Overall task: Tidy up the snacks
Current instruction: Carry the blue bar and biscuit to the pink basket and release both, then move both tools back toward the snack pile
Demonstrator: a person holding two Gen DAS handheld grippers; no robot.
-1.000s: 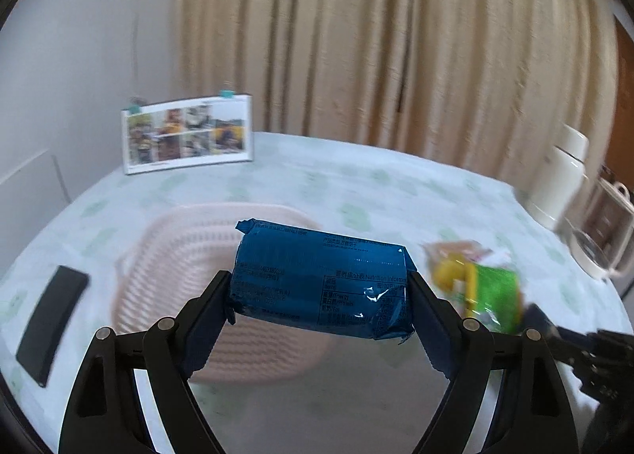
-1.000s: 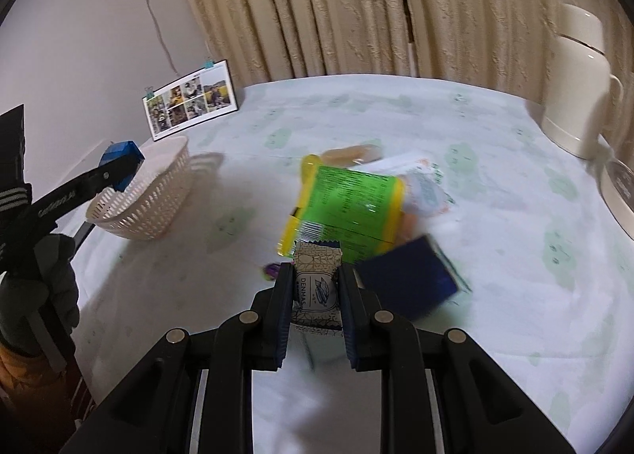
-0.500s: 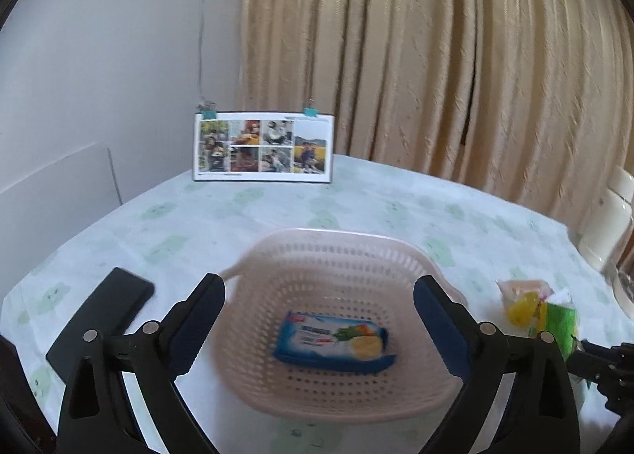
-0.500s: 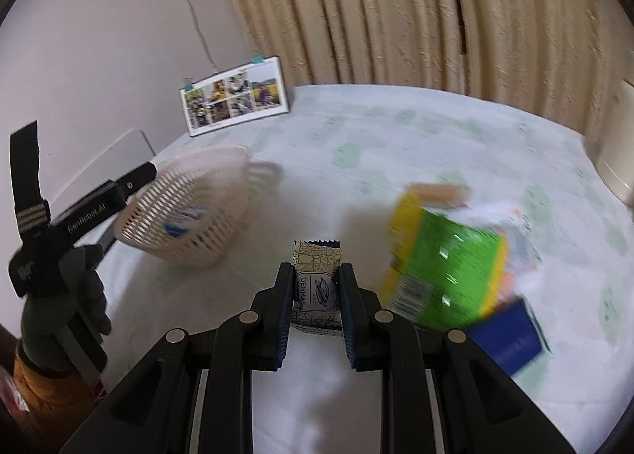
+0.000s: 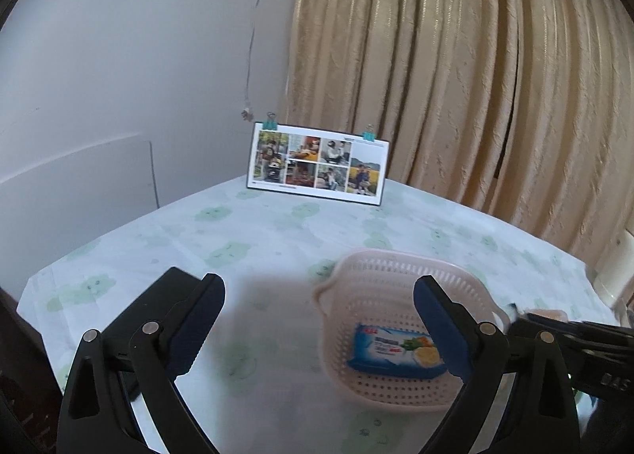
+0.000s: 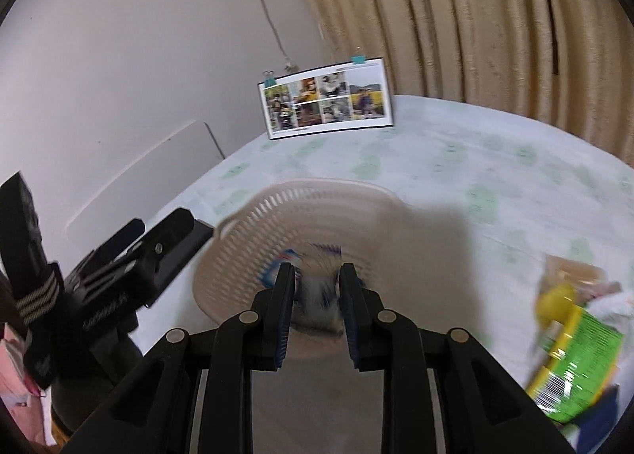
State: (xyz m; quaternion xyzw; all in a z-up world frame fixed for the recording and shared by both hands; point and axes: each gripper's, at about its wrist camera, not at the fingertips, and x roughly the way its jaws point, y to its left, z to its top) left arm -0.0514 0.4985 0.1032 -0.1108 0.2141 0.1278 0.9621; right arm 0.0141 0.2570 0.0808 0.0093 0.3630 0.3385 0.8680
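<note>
A pale pink perforated basket [image 5: 396, 257] stands on the table and holds a blue snack packet [image 5: 396, 351]. My left gripper [image 5: 317, 307] is open and empty, just left of and before the basket. In the right wrist view the basket [image 6: 309, 204] lies straight ahead with the blue packet [image 6: 277, 265] inside. My right gripper [image 6: 317, 287] is shut on a small white patterned packet [image 6: 319, 299], blurred, at the basket's near rim. The left gripper [image 6: 150, 234] shows at the left of that view.
A pile of snacks lies to the right: a green bag [image 6: 574, 359], a yellow item [image 6: 554, 299] and a dark blue packet [image 6: 606, 406]. A photo card [image 5: 317, 172] stands at the table's far edge. A black phone [image 6: 198, 234] lies left of the basket.
The left gripper opened and dropped the blue packet into the basket, then drew back to the left. The right gripper carried the small packet from the snack pile to the basket.
</note>
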